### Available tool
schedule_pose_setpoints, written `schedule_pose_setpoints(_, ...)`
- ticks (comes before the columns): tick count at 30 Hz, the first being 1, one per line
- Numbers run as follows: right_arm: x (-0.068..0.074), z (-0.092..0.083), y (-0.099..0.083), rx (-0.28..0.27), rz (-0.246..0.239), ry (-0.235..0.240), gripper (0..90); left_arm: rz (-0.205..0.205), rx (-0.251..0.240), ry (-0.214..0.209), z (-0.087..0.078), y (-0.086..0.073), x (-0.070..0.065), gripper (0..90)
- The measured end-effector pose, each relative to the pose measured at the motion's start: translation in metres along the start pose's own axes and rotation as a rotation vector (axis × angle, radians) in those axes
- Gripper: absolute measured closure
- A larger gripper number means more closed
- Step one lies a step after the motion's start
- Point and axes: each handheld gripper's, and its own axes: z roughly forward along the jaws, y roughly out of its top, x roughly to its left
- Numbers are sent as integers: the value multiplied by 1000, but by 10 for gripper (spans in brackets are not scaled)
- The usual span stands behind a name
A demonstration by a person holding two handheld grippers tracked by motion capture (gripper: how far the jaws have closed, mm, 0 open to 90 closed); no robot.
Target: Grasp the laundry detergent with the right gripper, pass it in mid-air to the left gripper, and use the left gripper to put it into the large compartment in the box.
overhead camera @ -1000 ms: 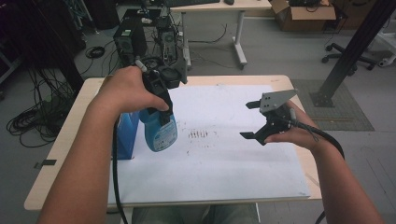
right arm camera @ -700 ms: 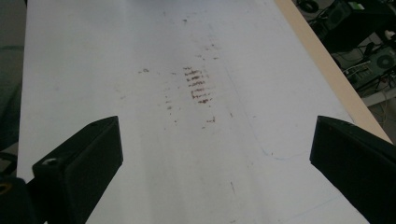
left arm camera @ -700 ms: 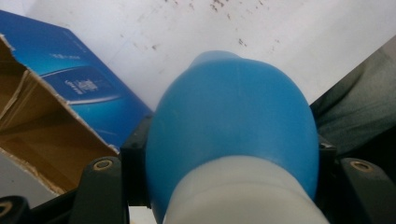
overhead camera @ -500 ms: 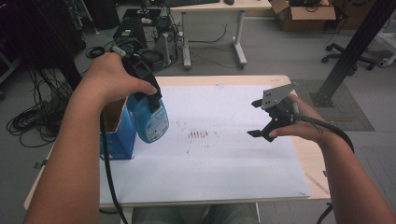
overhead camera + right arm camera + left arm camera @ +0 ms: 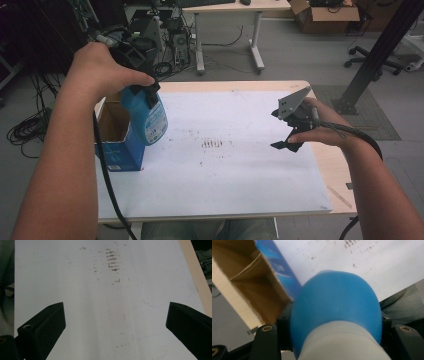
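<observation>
1. At the left edge of the table [image 5: 235, 85] stands an open cardboard box [image 5: 119, 150] with blue sides; from above, the part of its inside that we see looks empty.
2. Our left gripper [image 5: 141, 89] is clamped on the neck of a blue bottle [image 5: 151, 116], which hangs in the air, tilted, beside the box's right rim and partly over its opening. In the left gripper view the bottle [image 5: 337, 307] bulges between the two black jaws, with the box [image 5: 249, 290] just beyond it.
3. We judge the step in hand to be carrying the bottle to the box. Next we need to centre it over the opening, lower it inside, then release it.
4. In the middle, the white sheet [image 5: 225, 175] carries a patch of brown marks [image 5: 214, 144].
5. On the right, our right gripper [image 5: 289, 131] hovers over the sheet with its jaws wide apart and nothing between them.
</observation>
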Motion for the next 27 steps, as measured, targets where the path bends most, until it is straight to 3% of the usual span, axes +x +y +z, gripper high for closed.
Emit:
schedule_pose_setpoints(8,0,2,-3,38,-11,11,24,-73,-5,-9,-9,-4,15,383)
schedule_pose_setpoints(16,1,7,-4,70,-15,20,26,-195,-31,-11,-18,-5,30,383)
schedule_pose_setpoints(27,1,8,-6,83,-14,31,27,-310,-35,-7,-29,-7,56,382)
